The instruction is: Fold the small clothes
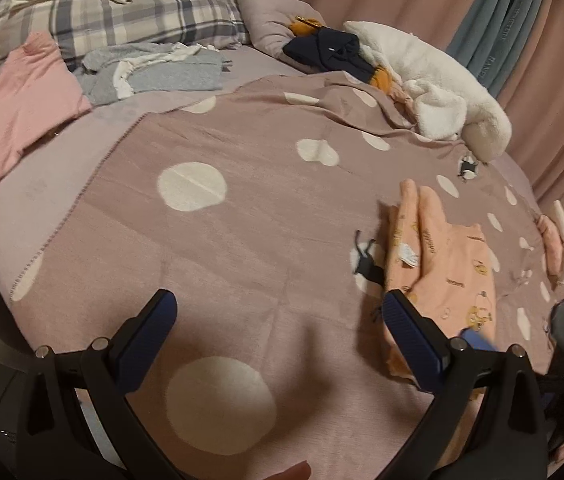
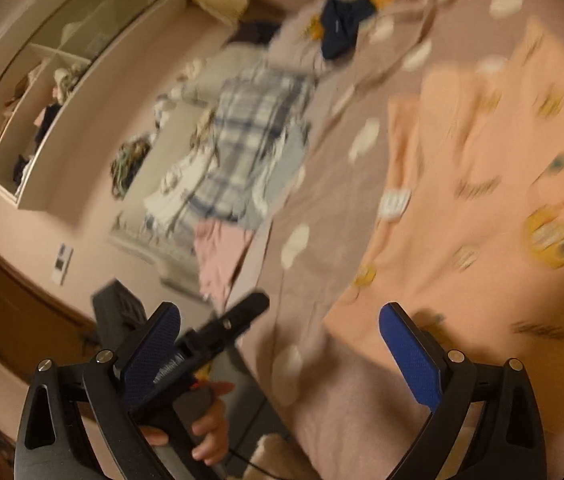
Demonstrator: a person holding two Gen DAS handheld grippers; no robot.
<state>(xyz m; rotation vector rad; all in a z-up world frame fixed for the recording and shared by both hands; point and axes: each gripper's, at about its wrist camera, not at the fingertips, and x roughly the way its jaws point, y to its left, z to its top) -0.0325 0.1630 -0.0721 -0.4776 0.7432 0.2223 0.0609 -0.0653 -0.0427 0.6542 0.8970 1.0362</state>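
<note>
Folding a small peach garment (image 1: 448,276) on a bed (image 1: 33,184), both grippers empty.

Covering the bed is a mauve spotted blanket (image 1: 241,240), serving as the work surface, and the printed garment lies flat on it (sleeves drawn in, apparently part-folded). Finished or waiting clothes, a pink top (image 1: 25,100) and grey pieces (image 1: 153,76), sit well apart near the plaid pillow (image 1: 129,12), likely to keep the middle free. The left gripper (image 1: 282,320) hangs wide open over blanket; the right gripper (image 2: 282,336) is wide open too, holding nothing, one finger over the garment's edge.
</note>
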